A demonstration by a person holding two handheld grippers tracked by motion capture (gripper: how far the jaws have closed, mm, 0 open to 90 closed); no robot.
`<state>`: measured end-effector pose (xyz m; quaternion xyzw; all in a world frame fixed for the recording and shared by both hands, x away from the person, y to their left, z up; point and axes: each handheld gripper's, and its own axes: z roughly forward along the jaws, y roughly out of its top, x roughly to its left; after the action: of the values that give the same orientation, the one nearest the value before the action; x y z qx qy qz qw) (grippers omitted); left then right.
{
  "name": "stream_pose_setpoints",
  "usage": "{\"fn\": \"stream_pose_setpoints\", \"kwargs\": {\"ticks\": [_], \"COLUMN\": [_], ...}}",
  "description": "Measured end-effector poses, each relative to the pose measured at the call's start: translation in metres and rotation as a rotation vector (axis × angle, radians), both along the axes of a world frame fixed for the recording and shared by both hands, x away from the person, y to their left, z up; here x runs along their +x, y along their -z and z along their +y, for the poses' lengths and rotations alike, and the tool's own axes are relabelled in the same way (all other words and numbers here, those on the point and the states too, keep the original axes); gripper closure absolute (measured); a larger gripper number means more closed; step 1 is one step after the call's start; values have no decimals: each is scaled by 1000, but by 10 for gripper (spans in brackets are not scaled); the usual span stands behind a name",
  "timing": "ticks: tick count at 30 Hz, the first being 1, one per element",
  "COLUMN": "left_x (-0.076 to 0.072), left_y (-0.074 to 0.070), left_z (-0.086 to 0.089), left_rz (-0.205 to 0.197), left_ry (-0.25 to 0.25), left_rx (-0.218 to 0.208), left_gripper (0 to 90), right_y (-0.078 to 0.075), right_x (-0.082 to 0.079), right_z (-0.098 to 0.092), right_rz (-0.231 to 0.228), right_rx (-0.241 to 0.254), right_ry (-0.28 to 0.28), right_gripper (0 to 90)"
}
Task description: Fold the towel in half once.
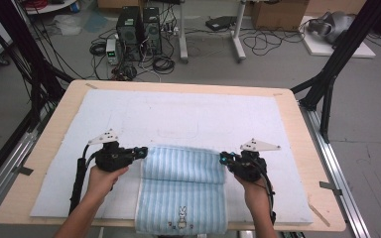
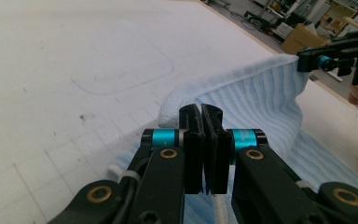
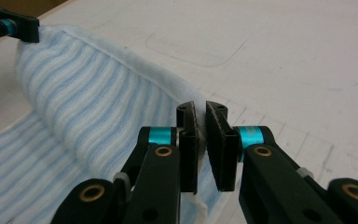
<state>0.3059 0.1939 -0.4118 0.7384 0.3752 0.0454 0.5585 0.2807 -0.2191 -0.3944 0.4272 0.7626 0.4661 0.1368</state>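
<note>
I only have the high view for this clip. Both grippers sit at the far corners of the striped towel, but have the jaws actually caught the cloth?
Observer: Yes for the left gripper. In its own view the jaws stand pressed together on the folded edge of the towel.
Operator: And the right one?
Observer: The right gripper also pinches the towel's edge, with cloth showing between its pads.
Operator: Is that far edge lying flat on the mat?
Observer: No. Between the two grippers the edge arches up off the white mat, with the rest of the towel sloping down beneath it.
</note>
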Motion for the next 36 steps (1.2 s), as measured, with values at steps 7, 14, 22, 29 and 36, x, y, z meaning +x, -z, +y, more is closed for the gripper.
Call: {"fn": "stream_pose_setpoints", "kwargs": {"ticks": [7,14,22,29,36], "left_x": [-26,-37,-25,0,10], "left_y": [14,30,25,31,36], "left_z": [0,0,7,11,-10], "left_rz": [8,48,41,90,109], "left_ry": [43,79,-47,-123,-73], "left_rx": [48,77,77,49,138], "left_gripper": [868,863,503,595,654], "right_y": [9,30,25,28,40], "right_x": [-20,-31,-24,2,14], "right_z": [-3,-2,-8,-6,6], "right_rz": [40,101,77,66,103], "right_rx": [-43,-107,-46,-71,-135], "right_ry": [-33,-44,30,107,99], "right_gripper": [825,811,608,607,618]}}
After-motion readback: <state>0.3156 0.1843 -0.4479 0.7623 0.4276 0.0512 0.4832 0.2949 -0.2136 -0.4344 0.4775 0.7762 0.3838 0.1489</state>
